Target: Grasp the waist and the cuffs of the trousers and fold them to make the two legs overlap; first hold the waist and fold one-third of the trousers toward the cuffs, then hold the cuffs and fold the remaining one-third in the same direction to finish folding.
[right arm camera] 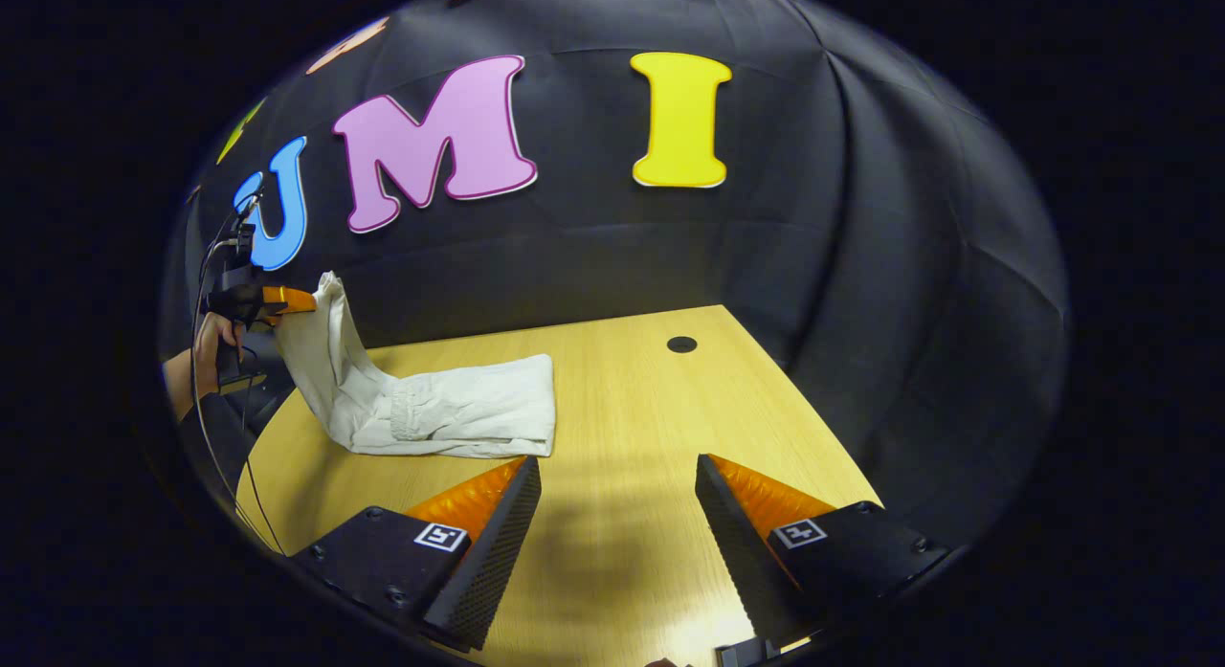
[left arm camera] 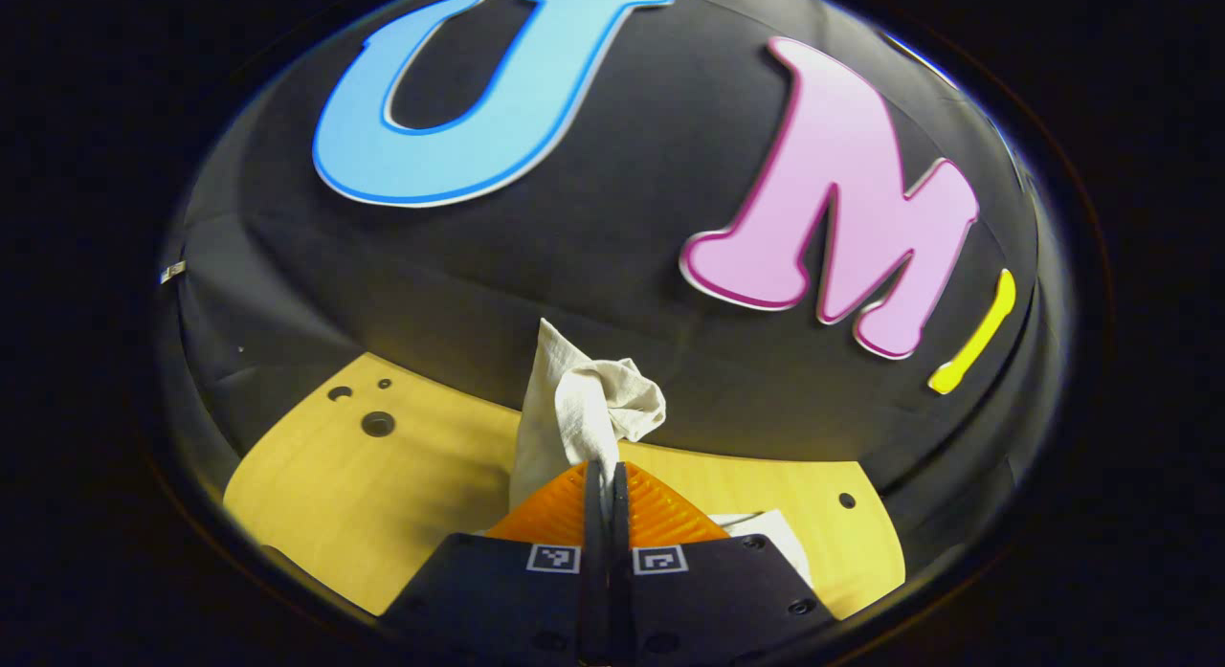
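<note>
In the left gripper view our left tool [left arm camera: 605,485] is clenched on a bunch of the pale trousers [left arm camera: 584,409], and the cloth stands up in a crumpled tuft just beyond the fingertips, above the yellow bench [left arm camera: 383,485]. In the right gripper view our right tool [right arm camera: 617,514] is released, its two fingers wide apart, and it hovers over a bare part of the bench [right arm camera: 670,399] with nothing between them. Farther off in that view, the trousers [right arm camera: 450,409] lie on the bench already doubled, the near part flat and thick, while one end rises to the left tool [right arm camera: 273,301], which a hand [right arm camera: 206,346] holds up at the left side. We cannot tell if the lifted end is the waist or the cuffs. We judge that one of the third-folds is in hand: the raised end must be carried over the flat part and laid down on it. The next move calls for a slow arc towards the flat part, keeping the cloth taut, and the right tool may press or take the other corner so the edge lands straight.
</note>
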`<act>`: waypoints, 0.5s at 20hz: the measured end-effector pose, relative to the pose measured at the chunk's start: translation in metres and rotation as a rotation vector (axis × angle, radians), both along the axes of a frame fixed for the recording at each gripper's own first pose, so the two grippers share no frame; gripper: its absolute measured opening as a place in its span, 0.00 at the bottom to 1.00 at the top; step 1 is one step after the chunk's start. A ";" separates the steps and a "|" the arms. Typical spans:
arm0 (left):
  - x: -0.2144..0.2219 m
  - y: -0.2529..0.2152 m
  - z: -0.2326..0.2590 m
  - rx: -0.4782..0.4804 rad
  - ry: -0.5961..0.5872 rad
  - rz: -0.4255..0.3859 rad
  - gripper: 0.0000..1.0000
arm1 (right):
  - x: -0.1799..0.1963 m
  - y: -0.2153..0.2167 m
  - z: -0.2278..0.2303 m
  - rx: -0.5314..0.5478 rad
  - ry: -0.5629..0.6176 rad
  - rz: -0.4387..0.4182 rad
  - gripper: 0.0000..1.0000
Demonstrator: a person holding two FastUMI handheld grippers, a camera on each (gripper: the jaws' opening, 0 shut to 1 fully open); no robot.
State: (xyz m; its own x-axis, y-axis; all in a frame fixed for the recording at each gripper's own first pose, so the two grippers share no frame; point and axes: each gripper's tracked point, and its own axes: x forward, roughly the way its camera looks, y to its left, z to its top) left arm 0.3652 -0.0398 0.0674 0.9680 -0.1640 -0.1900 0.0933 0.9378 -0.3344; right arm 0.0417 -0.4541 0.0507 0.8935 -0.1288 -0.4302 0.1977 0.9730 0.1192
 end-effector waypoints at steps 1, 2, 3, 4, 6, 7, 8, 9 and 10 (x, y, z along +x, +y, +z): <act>0.000 -0.017 0.000 0.007 0.001 -0.023 0.06 | -0.005 -0.006 0.002 -0.004 -0.007 -0.017 0.99; 0.001 -0.033 -0.002 0.017 0.011 -0.046 0.06 | -0.011 -0.012 0.004 -0.004 -0.011 -0.034 0.99; 0.003 -0.048 -0.004 0.023 0.016 -0.065 0.05 | -0.016 -0.017 0.004 0.002 -0.011 -0.050 0.99; 0.003 -0.065 -0.004 0.022 0.019 -0.087 0.06 | -0.022 -0.021 0.003 0.015 -0.008 -0.066 0.99; 0.008 -0.102 -0.007 0.013 0.031 -0.132 0.06 | -0.037 -0.029 -0.001 0.039 0.000 -0.098 0.99; 0.008 -0.119 -0.010 0.012 0.038 -0.153 0.06 | -0.043 -0.033 -0.001 0.044 0.000 -0.115 0.99; 0.007 -0.134 -0.013 0.012 0.046 -0.176 0.06 | -0.049 -0.038 -0.003 0.044 0.001 -0.133 0.99; 0.008 -0.154 -0.016 0.011 0.051 -0.198 0.06 | -0.058 -0.044 -0.004 0.042 0.004 -0.151 0.99; 0.008 -0.171 -0.019 0.010 0.057 -0.223 0.06 | -0.068 -0.050 -0.006 0.038 0.010 -0.169 0.99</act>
State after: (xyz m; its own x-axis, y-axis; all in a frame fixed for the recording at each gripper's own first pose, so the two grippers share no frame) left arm 0.3728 -0.2104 0.0487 0.8957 -0.3705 -0.2458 0.2800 0.8995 -0.3353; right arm -0.0260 -0.5041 0.0448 0.8562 -0.2606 -0.4462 0.3597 0.9205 0.1528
